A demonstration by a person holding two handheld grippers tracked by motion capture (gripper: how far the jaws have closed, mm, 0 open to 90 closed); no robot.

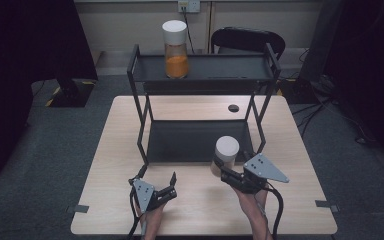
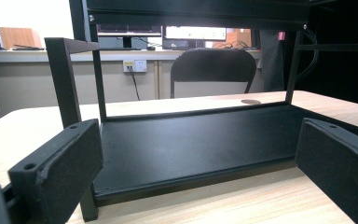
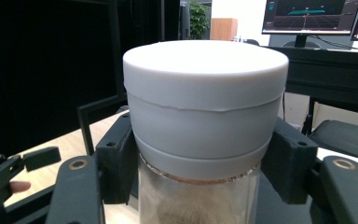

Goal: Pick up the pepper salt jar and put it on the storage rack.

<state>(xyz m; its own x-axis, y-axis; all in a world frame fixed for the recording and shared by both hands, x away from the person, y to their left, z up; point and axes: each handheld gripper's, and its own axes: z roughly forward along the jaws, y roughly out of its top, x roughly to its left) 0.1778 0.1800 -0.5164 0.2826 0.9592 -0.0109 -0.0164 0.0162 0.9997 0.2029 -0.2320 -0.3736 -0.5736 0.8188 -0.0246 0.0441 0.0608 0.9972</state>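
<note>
jar in right gripper (image 3: 205, 121): bottom cut off by the frame edge, and whatever's inside is too blurry to name
forearms (image 1: 252, 212): cropped at the bottom of the high view
chair (image 1: 247, 37): mostly hidden behind the rack (image 1: 205, 75)
rack top shelf (image 2: 196, 9): cut off along the top edge of the left gripper view
monitor (image 3: 312, 16): top cropped, screen too small to read

High view looks down from above the near edge of the table (image 1: 130, 210). Left gripper view sits low, facing the rack (image 2: 177, 140) and chair (image 2: 213, 70). Right gripper view is right up against a jar (image 3: 205, 116). All share the rack.
</note>
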